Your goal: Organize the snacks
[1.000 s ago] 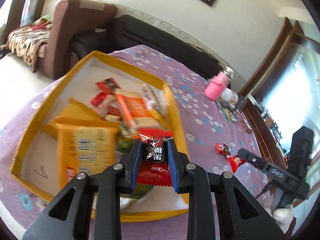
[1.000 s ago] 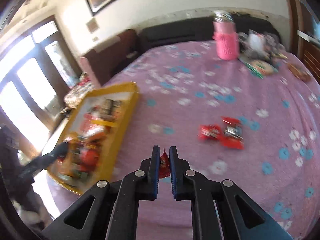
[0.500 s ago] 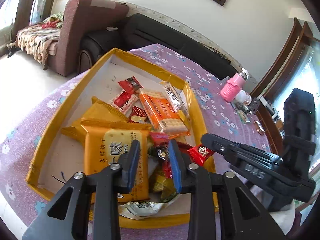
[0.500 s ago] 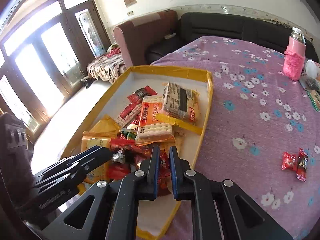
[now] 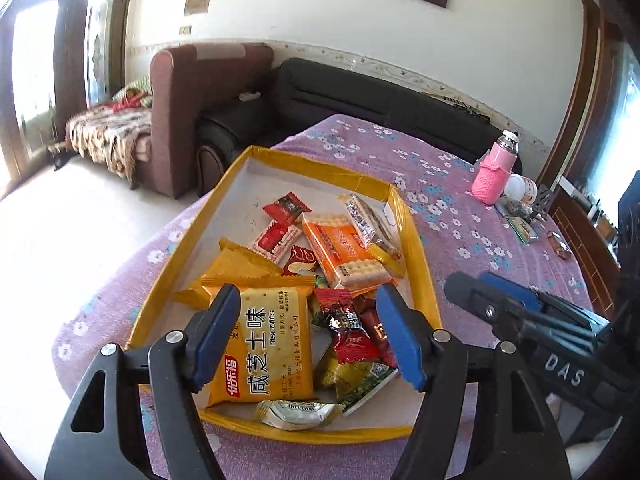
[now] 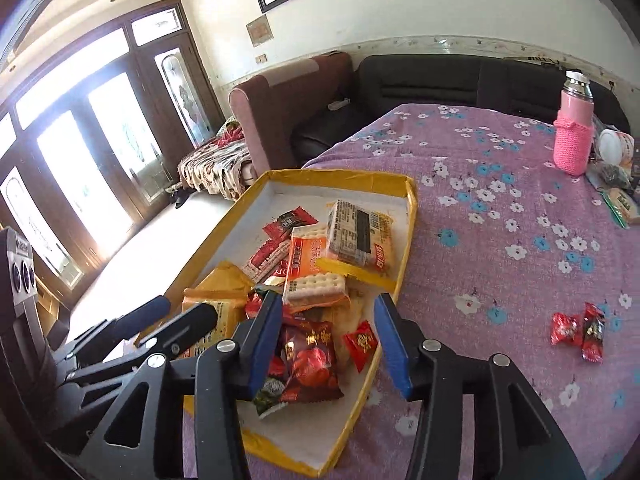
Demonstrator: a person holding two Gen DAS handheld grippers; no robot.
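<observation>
A yellow-rimmed tray [image 5: 412,236] on the purple flowered tablecloth holds several snack packs: a yellow biscuit pack [image 5: 264,344], an orange cracker pack [image 5: 344,252] and red candies [image 5: 350,328]. My left gripper [image 5: 310,336] is open and empty above the tray's near end. My right gripper [image 6: 326,344] is open and empty over the tray's [image 6: 408,236] near right corner, with a small red candy [image 6: 361,343] lying in the tray between its fingers. Two red candies [image 6: 578,330] lie on the cloth to the right of the tray.
A pink flask [image 6: 572,132] and small items stand at the table's far right edge. A brown armchair [image 5: 188,108] and a black sofa [image 5: 360,96] stand behind the table. The right gripper shows in the left wrist view [image 5: 520,312].
Both grippers have opened and let go of their red candies into the tray. The right gripper has moved from the middle of the table over to the tray.
</observation>
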